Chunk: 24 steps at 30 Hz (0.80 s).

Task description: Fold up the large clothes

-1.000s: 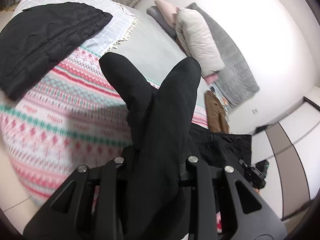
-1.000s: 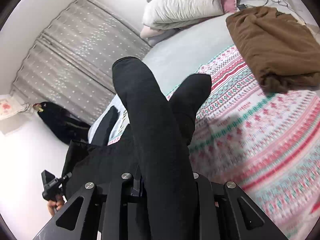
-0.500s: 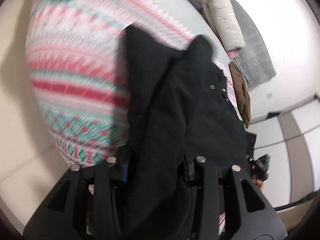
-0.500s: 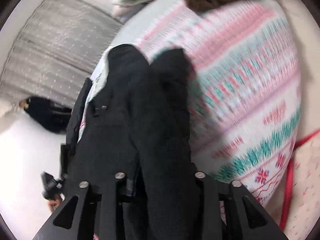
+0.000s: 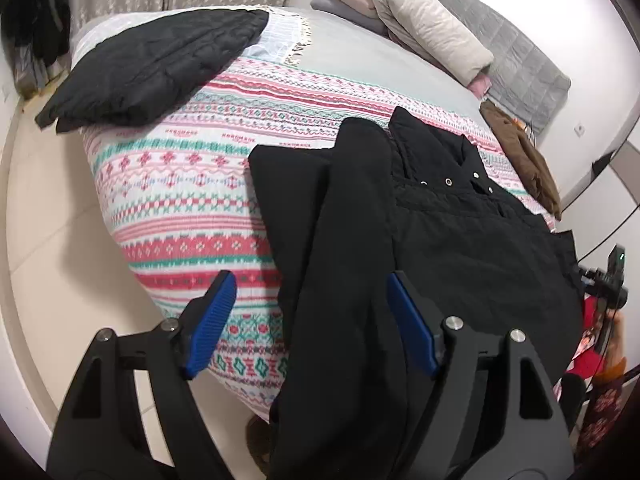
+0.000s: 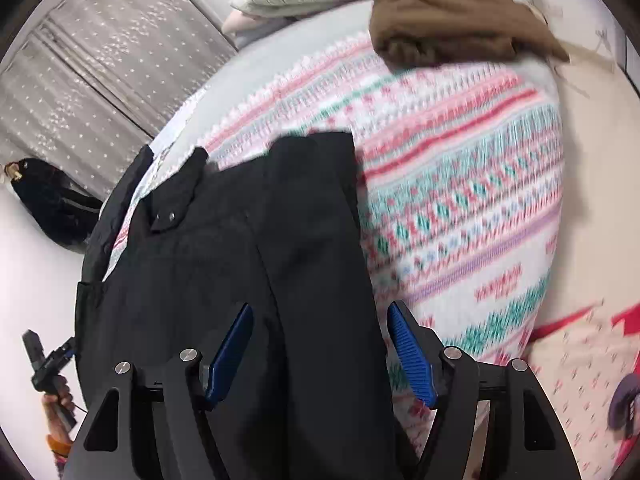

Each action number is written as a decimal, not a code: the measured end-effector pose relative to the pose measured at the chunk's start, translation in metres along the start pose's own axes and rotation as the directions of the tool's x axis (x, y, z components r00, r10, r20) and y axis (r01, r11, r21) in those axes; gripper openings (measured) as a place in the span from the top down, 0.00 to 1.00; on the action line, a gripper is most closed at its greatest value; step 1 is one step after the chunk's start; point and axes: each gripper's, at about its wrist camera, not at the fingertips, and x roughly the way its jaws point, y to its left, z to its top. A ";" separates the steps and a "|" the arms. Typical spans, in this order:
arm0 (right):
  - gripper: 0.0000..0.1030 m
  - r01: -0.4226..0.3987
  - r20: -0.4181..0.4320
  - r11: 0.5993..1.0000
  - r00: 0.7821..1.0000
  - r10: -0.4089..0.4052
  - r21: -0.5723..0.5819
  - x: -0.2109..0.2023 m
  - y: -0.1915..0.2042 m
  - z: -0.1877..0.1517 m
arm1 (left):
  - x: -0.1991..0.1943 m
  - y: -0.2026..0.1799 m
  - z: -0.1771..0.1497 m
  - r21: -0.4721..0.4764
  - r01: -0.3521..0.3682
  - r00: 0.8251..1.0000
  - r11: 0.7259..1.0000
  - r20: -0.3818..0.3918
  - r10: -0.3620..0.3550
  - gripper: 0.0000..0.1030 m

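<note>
Two grippers are opening — left gripper [image 5: 308,324] and right gripper [image 6: 320,352] each straddle a sleeve of the black jacket [image 5: 460,232], pads clear of it, on the patterned blanket [image 5: 180,184]. Best pull straight back so the sleeves stay flat. Blanket's small red lettering — unreadable.

A bed [image 5: 192,184] covered by a blanket patterned in pink, red, teal and white bands, with plain grey sheet toward the head. A large black coat [image 5: 460,232] lies spread at the foot edge, its lower part hanging over that edge. A folded black quilted jacket [image 5: 152,68] lies at one far corner, a folded brown garment [image 6: 448,28] near the opposite side edge. Pillows [image 5: 428,24] are stacked at the head.
</note>
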 end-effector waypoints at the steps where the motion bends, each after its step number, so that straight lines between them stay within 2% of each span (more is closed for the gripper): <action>1: 0.31 0.009 0.012 1.000 1.000 -0.009 -0.005 -0.001 0.001 0.004 | 0.002 -0.001 0.004 0.004 0.004 1.000 1.000 -0.004 -0.004 0.25; 5: 0.31 0.063 0.039 0.997 0.997 -0.062 -0.033 0.011 0.016 0.030 | 0.018 -0.013 0.018 0.043 0.027 1.000 0.999 -0.014 -0.026 0.25; 9: 0.31 0.098 0.078 0.990 0.993 -0.090 -0.101 0.011 0.028 0.025 | 0.030 -0.036 0.038 0.115 0.025 1.000 0.993 -0.005 -0.025 0.26; 10: 0.32 0.107 0.092 0.987 0.991 -0.096 -0.122 0.012 0.031 0.026 | 0.034 -0.041 0.043 0.124 0.021 1.000 0.992 -0.002 -0.021 0.31; 11: 0.32 0.122 0.105 0.982 0.989 -0.108 -0.142 0.015 0.033 0.027 | 0.036 -0.043 0.046 0.130 0.019 1.000 0.991 -0.001 -0.019 0.36; 12: 0.34 0.133 0.116 0.979 0.986 -0.116 -0.155 0.018 0.034 0.028 | 0.039 -0.047 0.050 0.137 0.014 1.000 0.990 0.002 -0.014 0.53; 13: 0.47 0.139 0.124 0.976 0.985 -0.119 -0.170 0.020 0.037 0.029 | 0.042 -0.052 0.055 0.144 -0.004 1.000 0.990 0.013 0.003 0.79; 14: 0.58 0.142 0.129 0.972 0.985 -0.119 -0.190 0.020 0.040 0.030 | 0.042 -0.054 0.057 0.140 -0.015 1.000 0.990 0.029 0.011 0.95; 15: 0.80 0.150 0.131 0.966 0.984 -0.124 -0.211 0.023 0.042 0.031 | 0.038 -0.054 0.059 0.121 -0.012 0.998 0.993 0.056 0.005 0.94; 16: 0.88 0.166 0.140 0.962 0.981 -0.137 -0.217 0.023 0.043 0.033 | 0.030 -0.050 0.062 0.088 -0.001 0.994 0.996 0.106 -0.008 0.94; 17: 0.89 0.169 0.156 0.963 0.978 -0.138 -0.208 0.020 0.042 0.036 | 0.024 -0.047 0.063 0.057 0.007 0.989 0.998 0.144 -0.016 0.94; 19: 0.92 0.144 0.203 0.975 0.973 -0.109 -0.168 0.009 0.037 0.041 | 0.007 -0.028 0.066 -0.049 0.088 0.969 0.995 0.236 -0.074 0.94; 21: 0.92 0.095 0.244 0.989 0.968 -0.065 -0.112 -0.001 0.029 0.049 | 0.001 -0.015 0.066 -0.106 0.142 0.954 0.984 0.279 -0.108 0.94; 24: 0.92 0.016 0.265 0.998 0.964 0.000 -0.057 -0.002 0.023 0.060 | 0.012 -0.010 0.066 -0.126 0.109 0.964 0.986 0.254 -0.074 0.94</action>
